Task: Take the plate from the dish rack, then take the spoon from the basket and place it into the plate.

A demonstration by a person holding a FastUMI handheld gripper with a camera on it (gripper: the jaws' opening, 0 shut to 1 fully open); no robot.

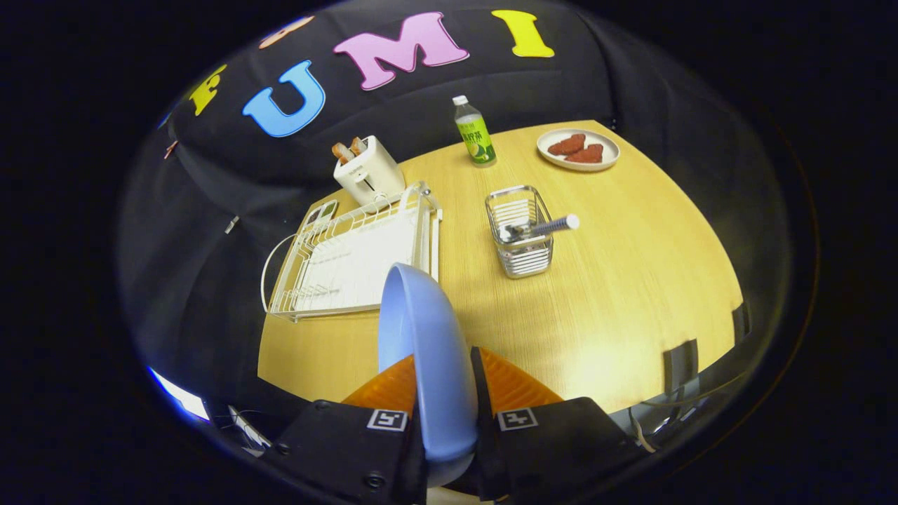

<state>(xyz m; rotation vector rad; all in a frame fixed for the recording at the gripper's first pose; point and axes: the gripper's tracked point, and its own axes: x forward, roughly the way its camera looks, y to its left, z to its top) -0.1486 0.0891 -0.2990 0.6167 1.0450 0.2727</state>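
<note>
My gripper [443, 375] is shut on a light blue plate [421, 337], which stands on edge between the two fingers and is held above the wooden table [617, 294]. Just beyond the plate lies the white wire dish rack [351, 263] with no dishes in it. To the rack's right stands a wire basket [520, 238] with the spoon [547, 226] in it, its handle leaning out over the basket's right rim.
A white toaster [368, 172] with toast stands behind the rack. A green-labelled bottle [475, 133] stands at the back of the table. A white plate with reddish food [578, 149] lies at the back right.
</note>
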